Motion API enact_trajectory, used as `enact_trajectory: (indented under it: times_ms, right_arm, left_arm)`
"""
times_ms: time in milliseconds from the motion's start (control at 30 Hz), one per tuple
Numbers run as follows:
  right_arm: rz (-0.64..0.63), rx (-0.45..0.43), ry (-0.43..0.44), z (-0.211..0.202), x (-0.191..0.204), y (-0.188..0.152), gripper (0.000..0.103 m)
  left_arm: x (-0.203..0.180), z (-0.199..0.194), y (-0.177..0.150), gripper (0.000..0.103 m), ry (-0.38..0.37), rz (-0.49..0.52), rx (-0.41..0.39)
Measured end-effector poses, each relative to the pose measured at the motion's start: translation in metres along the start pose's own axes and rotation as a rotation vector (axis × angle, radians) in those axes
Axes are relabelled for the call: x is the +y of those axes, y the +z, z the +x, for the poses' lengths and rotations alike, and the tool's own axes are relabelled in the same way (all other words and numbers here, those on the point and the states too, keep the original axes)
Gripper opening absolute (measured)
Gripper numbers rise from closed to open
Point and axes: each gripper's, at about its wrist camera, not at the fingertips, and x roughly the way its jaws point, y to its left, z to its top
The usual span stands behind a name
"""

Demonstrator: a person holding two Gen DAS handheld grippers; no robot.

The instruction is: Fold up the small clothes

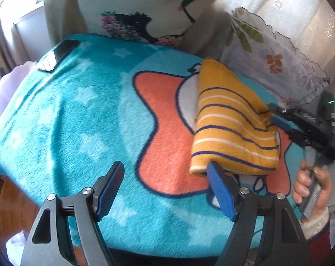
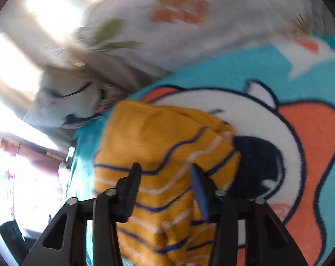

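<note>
Two tongs, both empty; left gripper [image 1: 165, 178] gapes wide, the folded yellow striped garment [image 1: 231, 122] just past its right fingertip on the teal cartoon blanket [image 1: 67, 122]; right gripper [image 2: 165, 178] sits part open straddling the garment's edge, gripping nothing; closing now could snag only the top layer and undo the fold.

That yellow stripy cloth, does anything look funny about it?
Not really. The yellow striped garment lies folded on the teal blanket, a bit lumpy and angled. One stray thing: a dark phone sits at the blanket's far corner.
</note>
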Motion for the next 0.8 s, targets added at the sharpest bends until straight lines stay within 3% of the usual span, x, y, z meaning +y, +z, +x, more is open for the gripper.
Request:
enact_trajectory:
  times_ms: [67,167,267,367,467,567,700,800]
  right_arm:
    - [-0.067,-0.006,0.045,-0.006,0.024,-0.01,0.054]
    - [-0.181,0.062,0.105,0.014,0.065,-0.035,0.053]
    - [-0.293,0.14,0.0,0.05,0.085,-0.066,0.054]
    - [-0.397,0.148,-0.097,0.06,0.088,-0.082,0.054]
    - [-0.317,0.109,-0.095,0.033,0.079,-0.073,0.055]
    - [-0.262,0.046,-0.17,0.008,0.064,-0.069,0.062]
    - [-0.197,0.125,-0.247,0.017,0.039,-0.081,0.061]
    - [-0.195,0.078,-0.284,-0.003,0.054,-0.096,0.063]
  left_arm:
    - [0.004,-0.002,-0.002,0.076,0.019,-0.005,-0.001]
    - [0.006,-0.006,-0.005,0.076,0.039,0.005,0.0]
    - [0.005,-0.013,-0.004,0.078,0.052,0.046,-0.027]
    - [0.002,-0.015,0.0,0.08,0.05,0.092,-0.054]
    - [0.003,-0.013,0.003,0.08,0.029,0.12,-0.055]
    - [0.006,-0.016,0.003,0.08,0.013,0.144,-0.063]
    - [0.007,-0.016,0.004,0.08,-0.002,0.192,-0.048]
    - [0.009,-0.017,0.005,0.08,-0.019,0.217,-0.043]
